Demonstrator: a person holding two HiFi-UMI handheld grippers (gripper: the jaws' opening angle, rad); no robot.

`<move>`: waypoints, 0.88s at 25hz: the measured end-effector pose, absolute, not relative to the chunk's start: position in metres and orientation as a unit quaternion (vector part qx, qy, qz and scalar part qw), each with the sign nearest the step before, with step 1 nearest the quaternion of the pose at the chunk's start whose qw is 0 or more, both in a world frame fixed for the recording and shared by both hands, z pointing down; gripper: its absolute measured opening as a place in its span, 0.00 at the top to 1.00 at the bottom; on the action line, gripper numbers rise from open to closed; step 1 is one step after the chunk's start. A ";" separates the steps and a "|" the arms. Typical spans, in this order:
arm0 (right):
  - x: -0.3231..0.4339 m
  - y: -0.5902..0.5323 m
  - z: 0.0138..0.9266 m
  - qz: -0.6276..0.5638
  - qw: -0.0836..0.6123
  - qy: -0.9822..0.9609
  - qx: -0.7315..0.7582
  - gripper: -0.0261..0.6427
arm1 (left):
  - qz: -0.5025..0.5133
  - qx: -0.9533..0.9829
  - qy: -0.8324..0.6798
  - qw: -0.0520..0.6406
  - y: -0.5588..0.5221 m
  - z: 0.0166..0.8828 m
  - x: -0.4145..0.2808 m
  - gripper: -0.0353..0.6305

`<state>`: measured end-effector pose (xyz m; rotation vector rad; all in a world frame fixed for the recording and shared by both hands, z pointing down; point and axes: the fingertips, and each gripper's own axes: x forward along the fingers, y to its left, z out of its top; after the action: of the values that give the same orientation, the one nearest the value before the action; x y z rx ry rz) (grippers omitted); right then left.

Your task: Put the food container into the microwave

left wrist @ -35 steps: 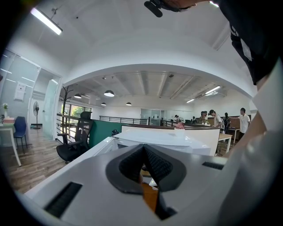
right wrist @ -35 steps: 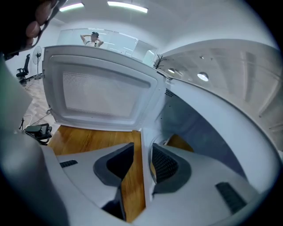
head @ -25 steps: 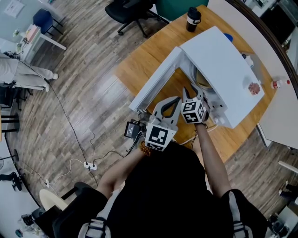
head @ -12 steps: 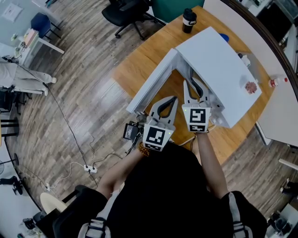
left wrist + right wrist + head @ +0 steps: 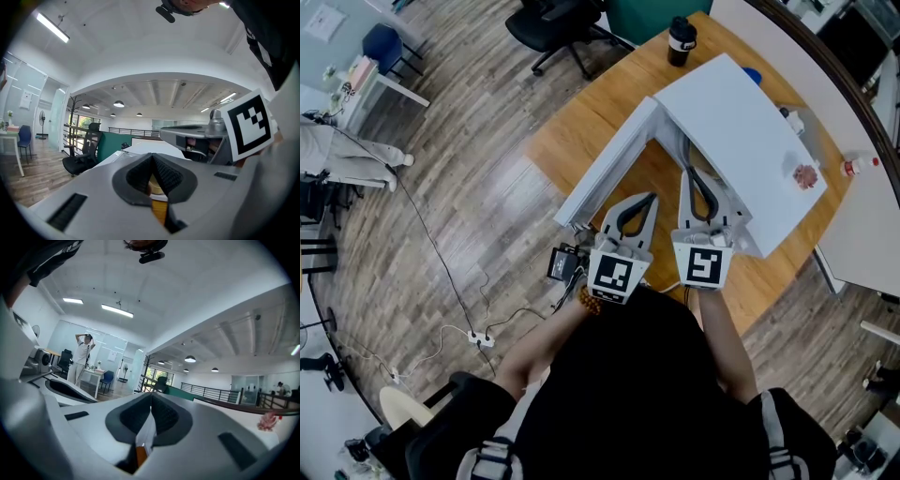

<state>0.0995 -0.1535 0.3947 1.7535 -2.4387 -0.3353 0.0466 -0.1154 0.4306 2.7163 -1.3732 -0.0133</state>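
The white microwave [image 5: 741, 112] stands on the wooden table [image 5: 581, 122] with its door [image 5: 605, 169] swung open to the left. The food container is hidden under the microwave's top in the head view. My right gripper [image 5: 686, 172] is held level in front of the opening. Its jaws have just been closing and now meet with nothing between them [image 5: 151, 397]. My left gripper [image 5: 653, 198] hovers beside it, between door and opening, also shut and empty [image 5: 152, 157]. A cream sliver shows past its tips; I cannot tell what it is.
A black cup [image 5: 680, 37] stands at the table's far edge. A small red thing [image 5: 807, 175] lies on the microwave's top. A black office chair [image 5: 558, 23] is beyond the table. A cable and power strip [image 5: 483, 339] lie on the floor at left.
The right gripper has drawn back out of the microwave's opening and risen, and its jaws have gone from wide open to shut. The container's rim no longer shows. The left gripper stayed put.
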 end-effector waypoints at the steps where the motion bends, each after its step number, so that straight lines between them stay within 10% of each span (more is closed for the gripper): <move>1: 0.100 -0.150 0.396 -0.108 0.058 -0.805 0.581 0.95 | -0.005 0.891 -0.451 0.048 -0.115 0.430 0.046 0.92; 22: 0.110 -0.107 0.431 -0.071 0.105 -0.804 0.581 0.95 | 0.001 0.895 -0.444 0.033 -0.107 0.428 0.058 0.92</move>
<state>0.1097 -0.1073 0.4310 1.7135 -2.3687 -0.2094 0.0578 -0.1073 0.4282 2.7554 -1.3657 0.0039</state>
